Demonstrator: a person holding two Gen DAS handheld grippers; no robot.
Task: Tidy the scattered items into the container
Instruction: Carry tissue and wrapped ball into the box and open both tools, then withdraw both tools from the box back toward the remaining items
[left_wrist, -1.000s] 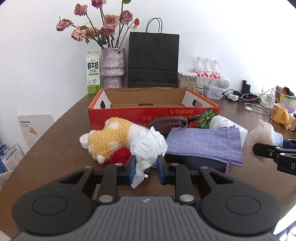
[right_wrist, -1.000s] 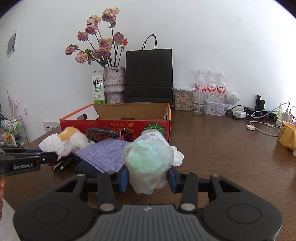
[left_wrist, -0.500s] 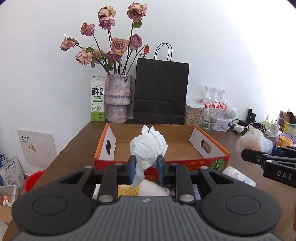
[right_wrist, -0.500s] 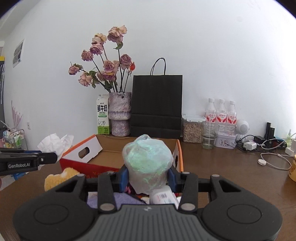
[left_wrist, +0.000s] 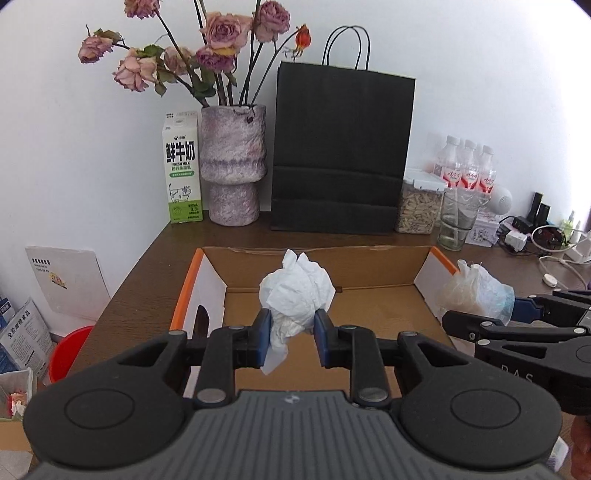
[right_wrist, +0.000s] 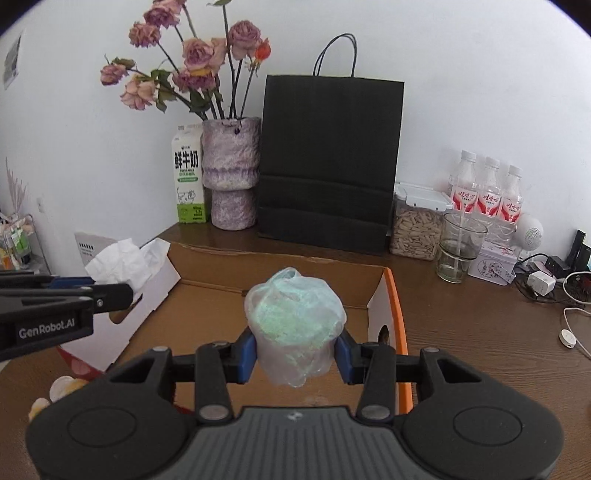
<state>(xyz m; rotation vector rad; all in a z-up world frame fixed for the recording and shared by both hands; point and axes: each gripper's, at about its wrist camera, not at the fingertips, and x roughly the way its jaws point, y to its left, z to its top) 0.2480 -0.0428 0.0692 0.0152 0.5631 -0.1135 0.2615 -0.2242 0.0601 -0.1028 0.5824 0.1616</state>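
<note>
Above the open cardboard box (left_wrist: 373, 266), two items are held aloft, one in each gripper. A crumpled white tissue (left_wrist: 295, 291) is pinched between the blue pads of the left gripper (left_wrist: 290, 341), over the middle of the box floor. A balled, translucent plastic bag (right_wrist: 293, 325) with a greenish tint is clamped in the right gripper (right_wrist: 295, 350), over the box's right half, close to the orange-edged wall at about 3 o'clock. In the left wrist view the same bag is seen at 3 o'clock, just beside the box's right wall.

No item is seen lying on the visible box floor, so nothing is judged to have been deposited yet. Both loads appear ready for release, which would be the first two placements. A yellowish object (right_wrist: 61, 387) is glimpsed outside the box at 8 o'clock in the right wrist view; more items are probably left on the table (right_wrist: 480, 332), though most of that area is hidden by the grippers.
</note>
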